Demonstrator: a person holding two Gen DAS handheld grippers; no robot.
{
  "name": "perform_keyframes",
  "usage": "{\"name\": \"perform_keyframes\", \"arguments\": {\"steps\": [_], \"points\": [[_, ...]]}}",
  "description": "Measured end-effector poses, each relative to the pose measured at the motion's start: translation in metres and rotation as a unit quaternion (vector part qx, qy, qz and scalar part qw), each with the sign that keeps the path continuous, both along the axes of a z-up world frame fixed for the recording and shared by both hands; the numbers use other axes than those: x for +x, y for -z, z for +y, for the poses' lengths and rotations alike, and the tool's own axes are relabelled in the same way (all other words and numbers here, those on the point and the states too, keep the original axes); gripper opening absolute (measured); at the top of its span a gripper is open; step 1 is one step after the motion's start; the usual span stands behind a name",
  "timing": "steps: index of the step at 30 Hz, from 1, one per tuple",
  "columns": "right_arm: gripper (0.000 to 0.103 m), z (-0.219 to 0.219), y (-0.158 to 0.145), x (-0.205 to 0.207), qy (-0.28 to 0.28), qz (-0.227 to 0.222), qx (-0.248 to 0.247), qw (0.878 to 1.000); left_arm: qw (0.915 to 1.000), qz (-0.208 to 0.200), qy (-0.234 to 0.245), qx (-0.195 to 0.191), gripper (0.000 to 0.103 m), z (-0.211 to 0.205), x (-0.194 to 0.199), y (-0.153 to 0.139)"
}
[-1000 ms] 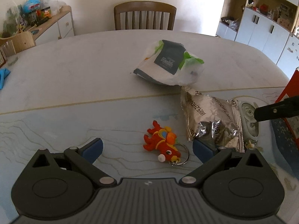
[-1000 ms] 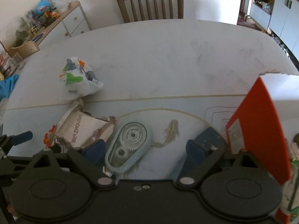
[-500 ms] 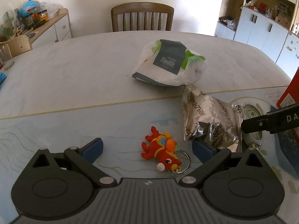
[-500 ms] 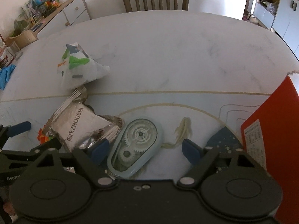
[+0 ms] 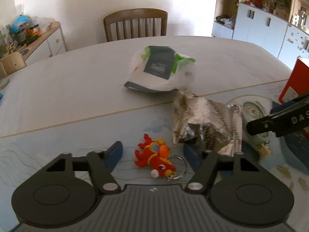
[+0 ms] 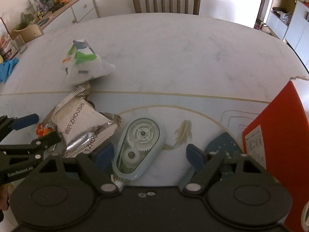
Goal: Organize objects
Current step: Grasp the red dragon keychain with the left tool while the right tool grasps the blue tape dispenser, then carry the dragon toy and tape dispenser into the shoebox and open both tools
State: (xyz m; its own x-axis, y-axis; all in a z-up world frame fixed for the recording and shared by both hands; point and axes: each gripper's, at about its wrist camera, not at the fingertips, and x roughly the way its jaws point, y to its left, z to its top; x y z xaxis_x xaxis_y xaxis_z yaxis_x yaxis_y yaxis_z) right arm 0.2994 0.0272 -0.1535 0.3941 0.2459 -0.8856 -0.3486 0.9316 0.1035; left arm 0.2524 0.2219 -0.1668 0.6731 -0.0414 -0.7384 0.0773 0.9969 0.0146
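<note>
While fingers (image 5: 114,152) gape — keychain (image 5: 154,157) between, untouched.

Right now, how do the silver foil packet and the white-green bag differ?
The silver foil packet is shiny metallic with ZHOUSHI lettering; the white-green bag is matte white with green and dark patches. The packet lies nearer, beside the blue tape dispenser; the bag sits farther back, past the tan line. The packet lies flatter; the bag stands peaked. Both are crumpled and lie ungripped on the table.
</note>
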Motion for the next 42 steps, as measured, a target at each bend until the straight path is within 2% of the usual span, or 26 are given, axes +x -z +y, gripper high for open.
{"name": "perform_keyframes", "arguments": {"steps": [6,8,10,14,17,23,31,36,42], "points": [[0.074,0.011,0.002,-0.004,-0.012,-0.006,-0.011,1.0,1.0,0.005,-0.004,-0.002,0.045,-0.005,0.0,-0.004],[0.064,0.016,0.002,-0.007,-0.019,-0.016,-0.028,0.999,1.0,0.006,-0.007,-0.002,0.04,-0.007,-0.001,-0.005],[0.056,0.018,0.001,-0.009,-0.022,-0.021,-0.032,0.999,0.9999,0.008,-0.009,-0.002,0.039,-0.008,-0.002,-0.005],[0.048,0.013,-0.001,-0.012,-0.024,-0.019,-0.028,0.999,0.9998,0.012,-0.015,-0.002,0.038,-0.009,-0.004,-0.006],[0.045,0.009,-0.003,-0.007,-0.018,-0.013,-0.011,1.0,0.9996,0.019,-0.017,-0.01,0.038,-0.009,-0.008,-0.008],[0.043,-0.004,-0.023,-0.026,-0.014,-0.02,0.019,1.0,0.9992,0.027,-0.02,-0.023,0.038,-0.01,-0.023,-0.019],[0.043,-0.024,-0.056,-0.058,-0.029,-0.04,0.056,0.997,0.9984,0.032,-0.022,-0.041,0.038,-0.02,-0.05,-0.05],[0.043,-0.041,-0.082,-0.08,-0.039,-0.058,0.076,0.995,0.9987,0.022,-0.006,-0.045,0.038,-0.034,-0.066,-0.076],[0.043,-0.066,-0.106,-0.099,-0.04,-0.08,0.092,0.992,0.9984,0.011,0.034,-0.045,0.038,-0.064,-0.08,-0.108]]}}
